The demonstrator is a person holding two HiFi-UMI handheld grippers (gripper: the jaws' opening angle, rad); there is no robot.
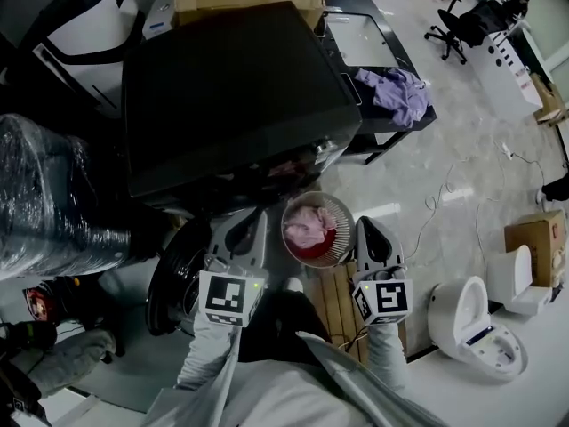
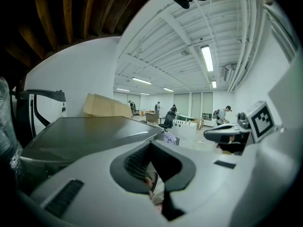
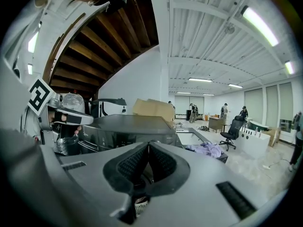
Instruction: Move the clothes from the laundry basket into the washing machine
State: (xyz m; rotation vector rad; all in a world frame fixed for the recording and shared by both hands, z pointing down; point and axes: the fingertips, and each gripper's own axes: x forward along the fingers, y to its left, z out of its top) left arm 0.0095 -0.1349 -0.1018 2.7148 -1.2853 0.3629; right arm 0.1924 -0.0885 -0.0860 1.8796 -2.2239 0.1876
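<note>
A round laundry basket (image 1: 343, 217) holds pink clothes (image 1: 308, 228) and stands on the floor in front of the dark washing machine (image 1: 231, 87). The machine's round door (image 1: 173, 278) hangs open at lower left. My left gripper (image 1: 247, 225) is just left of the basket and my right gripper (image 1: 369, 231) just right of it, both above floor level with nothing held. In the left gripper view the jaws (image 2: 151, 145) meet at the tips, and a bit of pink cloth (image 2: 158, 200) shows below them. The right gripper (image 3: 148, 145) has its ribbed pads pressed together.
A purple garment (image 1: 397, 92) lies on a low dark table right of the machine. A plastic-wrapped bundle (image 1: 53, 194) is at the left. A white toilet-like unit (image 1: 471, 327) and a cardboard box (image 1: 538, 238) stand at the right, with a wooden pallet (image 1: 333, 301) underfoot.
</note>
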